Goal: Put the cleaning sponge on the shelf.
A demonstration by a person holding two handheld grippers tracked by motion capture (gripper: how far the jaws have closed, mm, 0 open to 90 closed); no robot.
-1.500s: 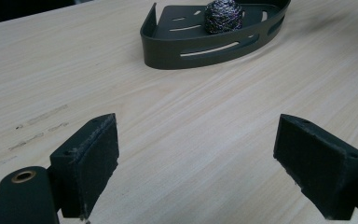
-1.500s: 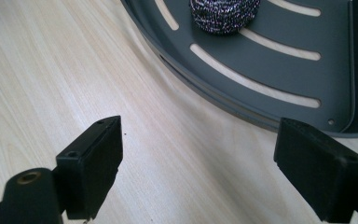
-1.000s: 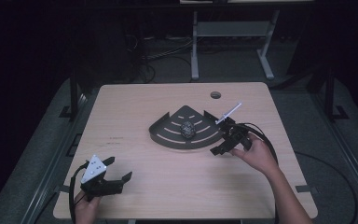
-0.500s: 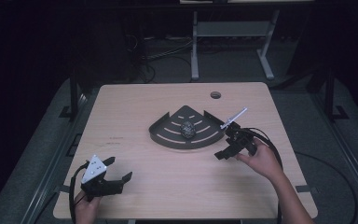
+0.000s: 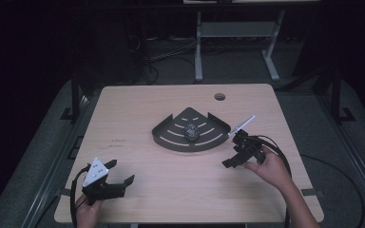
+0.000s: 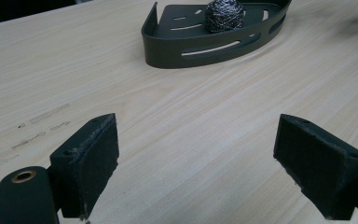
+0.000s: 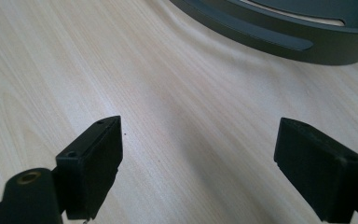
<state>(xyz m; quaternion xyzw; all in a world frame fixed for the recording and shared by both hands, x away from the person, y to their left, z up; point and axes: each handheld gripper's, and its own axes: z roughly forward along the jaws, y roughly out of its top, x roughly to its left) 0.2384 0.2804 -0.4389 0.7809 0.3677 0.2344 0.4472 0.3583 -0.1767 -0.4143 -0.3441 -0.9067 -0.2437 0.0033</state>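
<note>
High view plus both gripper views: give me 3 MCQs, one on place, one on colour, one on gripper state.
1. Where is the steel wool ball?
A. Inside the corner caddy
B. On the bare table
C. Between the right gripper's jaws

2. What colour is the corner caddy?
A. White
B. Dark grey
C. Red

3. How do the jaws of the left gripper and right gripper stand?
A. Both shut
B. Left open, right shut
C. Both open

Key: 1 A, the ball sits within the caddy's walls. 2 B, its slotted wall looks dark grey against the pale wooden table. 3 C, each gripper view shows bare table between wide-apart jaws.
</note>
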